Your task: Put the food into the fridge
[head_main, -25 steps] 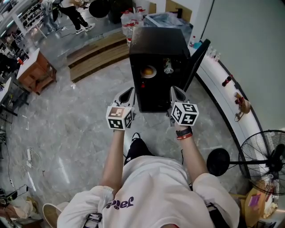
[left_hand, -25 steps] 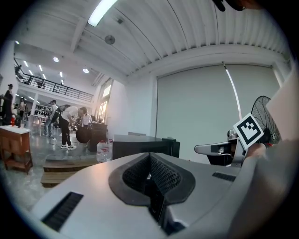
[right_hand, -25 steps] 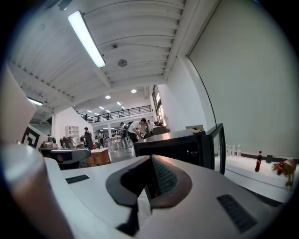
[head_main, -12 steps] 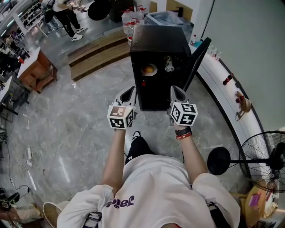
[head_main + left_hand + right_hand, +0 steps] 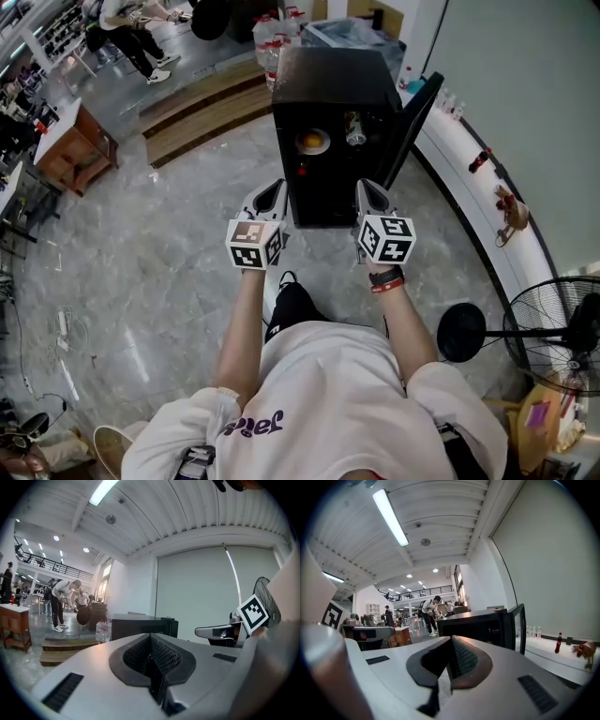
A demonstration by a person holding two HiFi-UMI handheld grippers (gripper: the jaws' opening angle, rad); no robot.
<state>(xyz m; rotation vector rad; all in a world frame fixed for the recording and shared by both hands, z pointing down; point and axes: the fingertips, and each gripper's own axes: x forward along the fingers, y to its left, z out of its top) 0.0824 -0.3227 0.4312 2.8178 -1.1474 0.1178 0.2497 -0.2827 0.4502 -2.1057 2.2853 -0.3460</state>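
Here, viewed from above, a small black fridge (image 5: 333, 89) stands at upper centre of the frame, its door (image 5: 414, 117) swung open rightward. Inside sit an orange food on a plate (image 5: 312, 142) and a jar-like container (image 5: 353, 131). The left hand-held gripper (image 5: 270, 194) and right hand-held gripper (image 5: 368, 190) hover before the opening, jaws closed and empty. Loading looks finished; next likely comes pushing the door shut.
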